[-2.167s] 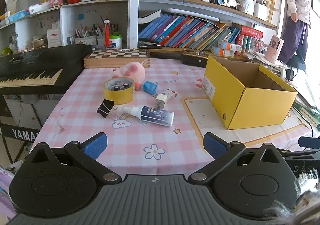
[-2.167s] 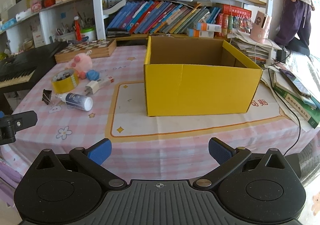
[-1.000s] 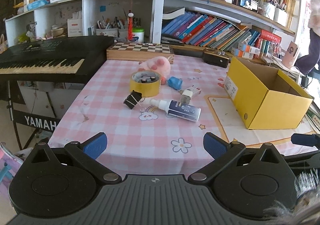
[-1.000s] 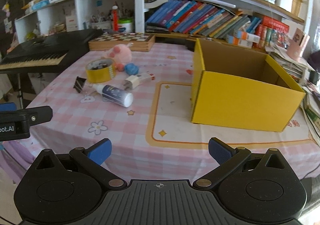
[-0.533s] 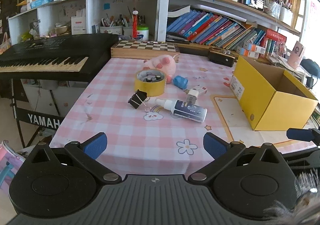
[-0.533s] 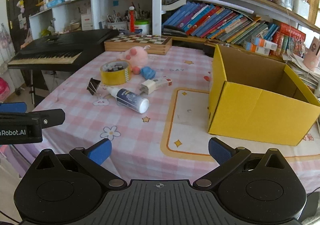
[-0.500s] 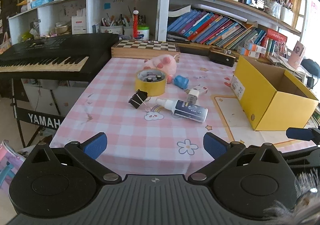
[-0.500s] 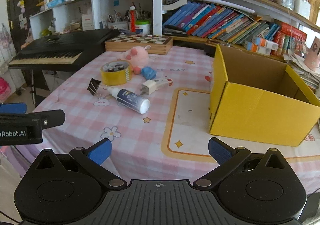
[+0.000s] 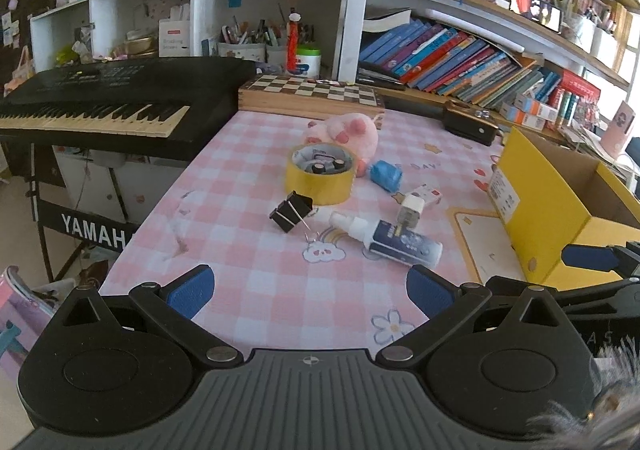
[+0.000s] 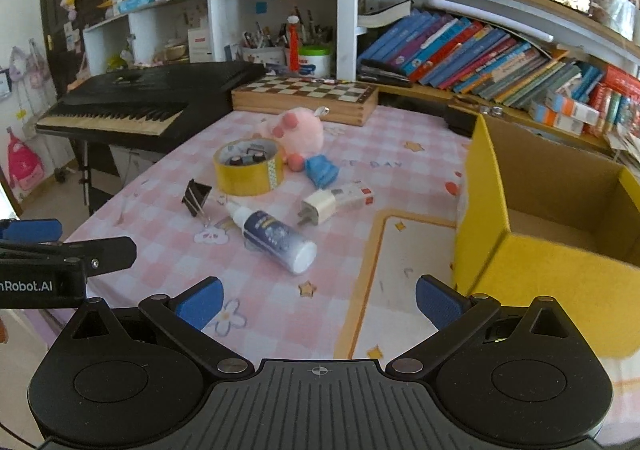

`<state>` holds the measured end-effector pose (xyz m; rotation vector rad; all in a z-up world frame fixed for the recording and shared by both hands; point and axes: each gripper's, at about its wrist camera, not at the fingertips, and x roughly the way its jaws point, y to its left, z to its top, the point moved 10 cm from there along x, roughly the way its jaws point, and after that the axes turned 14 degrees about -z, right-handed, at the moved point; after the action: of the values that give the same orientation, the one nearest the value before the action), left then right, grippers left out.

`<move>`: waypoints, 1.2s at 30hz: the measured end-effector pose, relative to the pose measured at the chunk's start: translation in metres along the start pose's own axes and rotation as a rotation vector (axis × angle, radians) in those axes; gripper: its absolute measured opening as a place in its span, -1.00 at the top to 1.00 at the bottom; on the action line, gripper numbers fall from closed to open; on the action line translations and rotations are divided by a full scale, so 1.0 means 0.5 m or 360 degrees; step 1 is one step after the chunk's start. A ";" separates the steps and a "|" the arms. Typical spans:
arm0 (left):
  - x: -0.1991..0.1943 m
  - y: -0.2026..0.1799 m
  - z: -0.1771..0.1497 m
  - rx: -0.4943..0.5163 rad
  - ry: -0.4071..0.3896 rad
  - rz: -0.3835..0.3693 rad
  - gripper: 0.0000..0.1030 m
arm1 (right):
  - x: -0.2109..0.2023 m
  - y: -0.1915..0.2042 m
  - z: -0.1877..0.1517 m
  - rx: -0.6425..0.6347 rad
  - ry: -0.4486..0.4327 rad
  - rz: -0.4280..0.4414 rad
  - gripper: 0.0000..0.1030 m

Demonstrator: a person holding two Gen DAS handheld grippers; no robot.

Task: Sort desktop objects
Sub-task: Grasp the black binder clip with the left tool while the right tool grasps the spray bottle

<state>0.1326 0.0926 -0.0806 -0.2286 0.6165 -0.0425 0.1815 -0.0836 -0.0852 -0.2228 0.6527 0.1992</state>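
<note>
A table with a pink checked cloth point(image 9: 248, 282) stands in the room. On its left there is a black keyboard point(image 9: 100, 106) on a stand. At the far side, white shelves point(image 10: 272, 10) hold pens, boxes and small figures, and to the right long shelves carry many leaning books point(image 9: 448, 58). Bright daylight comes from the right.

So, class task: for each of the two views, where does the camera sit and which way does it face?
Left wrist: on the left tool, facing the binder clip and spray bottle; the right tool shows at right.
Right wrist: on the right tool, facing the bottle and yellow box; the left tool shows at left.
Shared: tape roll, plush pig.
</note>
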 end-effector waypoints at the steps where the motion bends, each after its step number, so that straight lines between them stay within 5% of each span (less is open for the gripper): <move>1: 0.008 0.003 0.003 -0.0003 0.0005 0.0010 -1.00 | 0.008 0.000 0.006 -0.0004 0.0000 0.0012 -0.99; 17: 0.121 0.033 0.049 0.0009 0.0101 0.0143 -0.90 | 0.128 0.028 0.055 -0.0139 0.0100 0.0180 -0.67; 27: 0.225 0.075 0.082 -0.0051 0.0176 0.0156 -0.52 | 0.187 0.084 0.044 -0.0311 0.0237 0.0330 -0.15; 36: 0.297 0.112 0.070 -0.0246 0.0254 0.0160 -0.10 | 0.225 0.112 0.025 -0.0443 0.0328 0.0427 -0.07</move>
<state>0.2726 0.1381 -0.1498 -0.3455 0.7907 0.0849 0.2620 -0.0138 -0.1532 -0.4275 0.8593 0.5316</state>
